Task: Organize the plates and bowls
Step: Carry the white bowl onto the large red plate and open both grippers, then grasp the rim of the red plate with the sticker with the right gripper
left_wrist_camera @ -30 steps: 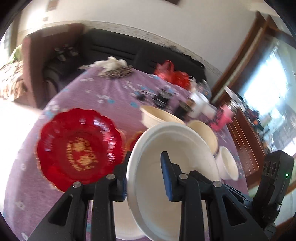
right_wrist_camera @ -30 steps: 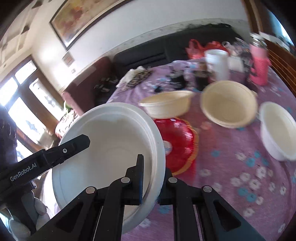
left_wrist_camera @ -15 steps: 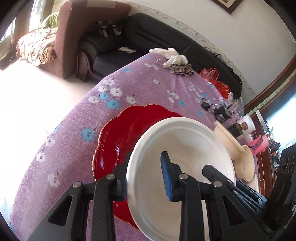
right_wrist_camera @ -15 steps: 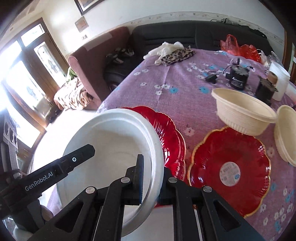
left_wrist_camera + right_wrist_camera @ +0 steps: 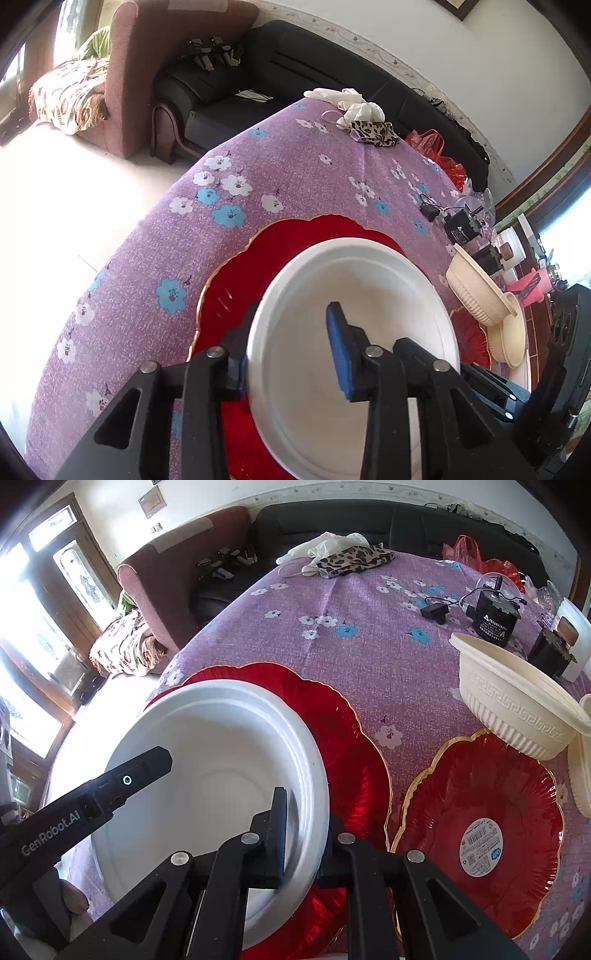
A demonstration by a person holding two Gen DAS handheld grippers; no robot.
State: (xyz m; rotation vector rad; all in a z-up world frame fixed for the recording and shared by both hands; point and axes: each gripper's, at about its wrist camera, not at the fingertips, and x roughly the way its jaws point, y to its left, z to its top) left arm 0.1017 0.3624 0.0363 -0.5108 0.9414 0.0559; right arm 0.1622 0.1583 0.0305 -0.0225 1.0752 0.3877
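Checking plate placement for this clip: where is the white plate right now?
The white plate is over the red plate at the table's near-left edge in the right wrist view, left of a second red plate; both grippers straddle its rim.

- The left wrist view looks steeply down along the left tool [image 5: 291,350], close over the near edge of the desk [image 5: 295,177], facing the black sofa [image 5: 332,74] at 12 o'clock.
- The right wrist view looks down along the right tool [image 5: 306,834], just as close, with the same sofa [image 5: 332,520] at 12 o'clock.
- Both share the white plate [image 5: 354,332] [image 5: 207,775], the red plate [image 5: 258,266] [image 5: 351,738] under it, and the cream bowl [image 5: 476,291] [image 5: 517,705] at 3 o'clock.
- The left tool's body enters the right view at 8 o'clock.
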